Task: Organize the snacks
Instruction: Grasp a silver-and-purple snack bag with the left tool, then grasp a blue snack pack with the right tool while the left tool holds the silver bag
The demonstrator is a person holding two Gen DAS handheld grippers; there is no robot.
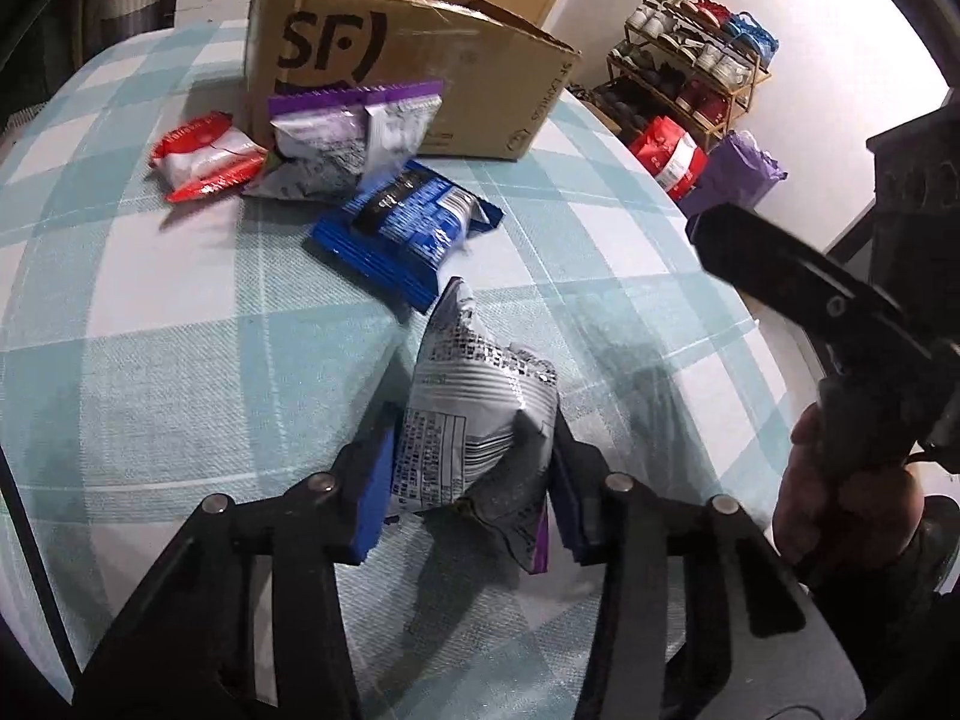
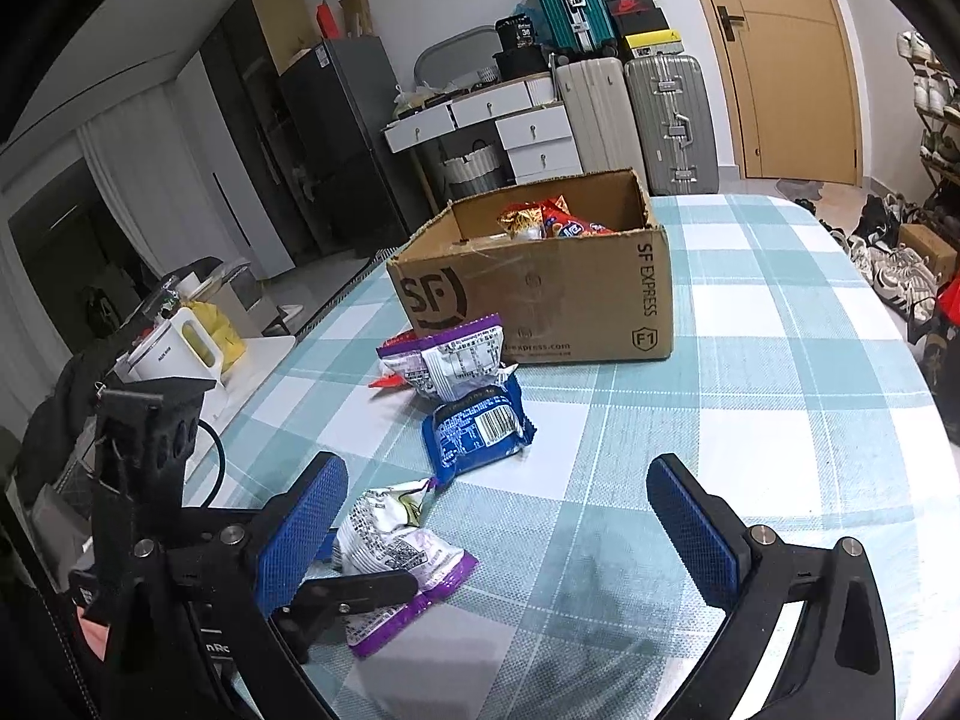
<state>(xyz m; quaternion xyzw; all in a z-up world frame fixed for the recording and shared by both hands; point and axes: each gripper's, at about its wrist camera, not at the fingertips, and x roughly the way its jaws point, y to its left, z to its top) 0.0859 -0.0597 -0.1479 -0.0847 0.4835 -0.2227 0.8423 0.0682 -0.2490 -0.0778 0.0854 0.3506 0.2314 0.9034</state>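
Observation:
My left gripper [image 1: 471, 480] is shut on a silver and purple snack bag [image 1: 480, 402], its blue pads pressing both sides just above the checked tablecloth [image 1: 180, 360]. The right wrist view shows that bag [image 2: 390, 546] low on the left, beside my right gripper [image 2: 498, 534], which stands open with nothing between its pads. An open SF cardboard box [image 2: 540, 294] with snacks inside stands further back. In front of the box [image 1: 390, 60] lie a blue pack [image 1: 408, 228], another purple and silver bag [image 1: 348, 138] and a red pack [image 1: 204, 156].
A shoe rack [image 1: 690, 72] and red and purple bags [image 1: 708, 162] stand past the table's right edge. Suitcases [image 2: 636, 114] and white drawers [image 2: 528, 132] line the far wall. A white appliance [image 2: 180, 348] sits off the table's left side.

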